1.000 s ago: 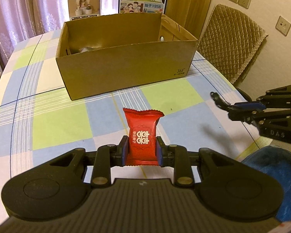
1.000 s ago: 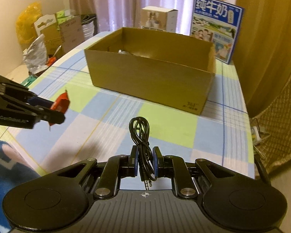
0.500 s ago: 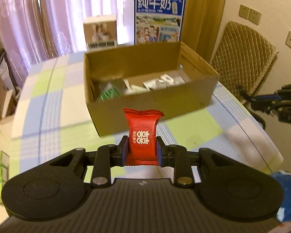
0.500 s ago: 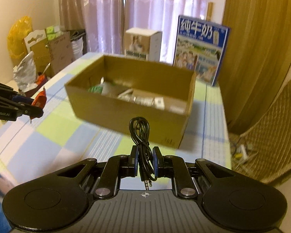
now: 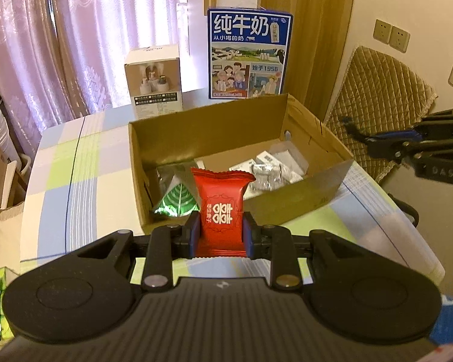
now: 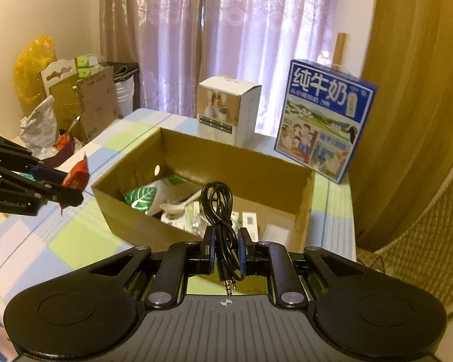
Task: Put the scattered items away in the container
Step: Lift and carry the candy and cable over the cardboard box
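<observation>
While your left gripper [image 5: 220, 234] had its jaws clamped on the red candy packet [image 5: 222, 209], your right gripper [image 6: 226, 249] pinched the coiled black cable [image 6: 222, 211]. Both hung above the checkered surface [image 5: 75, 187], just short of the open cardboard box [image 5: 302, 194] holding packets. Behind it stood a milk carton [image 5: 248, 57].

Pale lilac curtains [image 6: 226, 45], cream wall with sockets [image 5: 391, 35], quilted chair [image 5: 377, 111], possibly wooden panelling [image 5: 308, 30]
</observation>
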Demonstrator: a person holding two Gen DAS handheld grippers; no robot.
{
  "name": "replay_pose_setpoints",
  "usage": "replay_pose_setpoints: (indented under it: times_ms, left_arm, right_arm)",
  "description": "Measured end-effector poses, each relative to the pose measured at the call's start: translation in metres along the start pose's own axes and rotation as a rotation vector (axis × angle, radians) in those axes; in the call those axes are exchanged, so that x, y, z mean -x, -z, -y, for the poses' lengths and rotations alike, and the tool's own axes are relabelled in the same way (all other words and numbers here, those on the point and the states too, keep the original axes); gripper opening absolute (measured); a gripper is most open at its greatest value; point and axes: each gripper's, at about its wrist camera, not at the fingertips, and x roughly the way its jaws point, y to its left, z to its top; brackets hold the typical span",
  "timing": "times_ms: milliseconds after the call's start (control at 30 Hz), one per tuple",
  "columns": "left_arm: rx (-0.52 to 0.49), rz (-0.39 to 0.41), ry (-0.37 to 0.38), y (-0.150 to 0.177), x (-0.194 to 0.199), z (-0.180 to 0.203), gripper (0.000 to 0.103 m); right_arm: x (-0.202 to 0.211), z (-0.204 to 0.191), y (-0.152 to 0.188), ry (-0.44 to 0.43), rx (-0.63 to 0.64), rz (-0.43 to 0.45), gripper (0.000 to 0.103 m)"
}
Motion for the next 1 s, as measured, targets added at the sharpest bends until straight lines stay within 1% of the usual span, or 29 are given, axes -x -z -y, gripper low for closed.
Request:
replay_pose_setpoints:
  times_ms: [167, 500, 1000]
  left_arm:
    - [0.001, -0.006, 0.006, -0.014, -0.017, -0.002, 0.024]
    - [0.036, -0.042, 0.01, -0.029, -0.059, -0.007, 0.024]
    - [0.041, -0.06, 0.023, -0.04, -0.097, -0.009, 0.024]
  right_arm:
    - [-0.023, 0.002, -0.01, -0.004, -0.017, -0.019, 0.011]
    - [-0.063, 0.021, -0.021, 0.006, -0.111, -0.059, 0.011]
    - [-0.096, 0.029, -0.023, 0.002, -0.118, -0.083, 0.011]
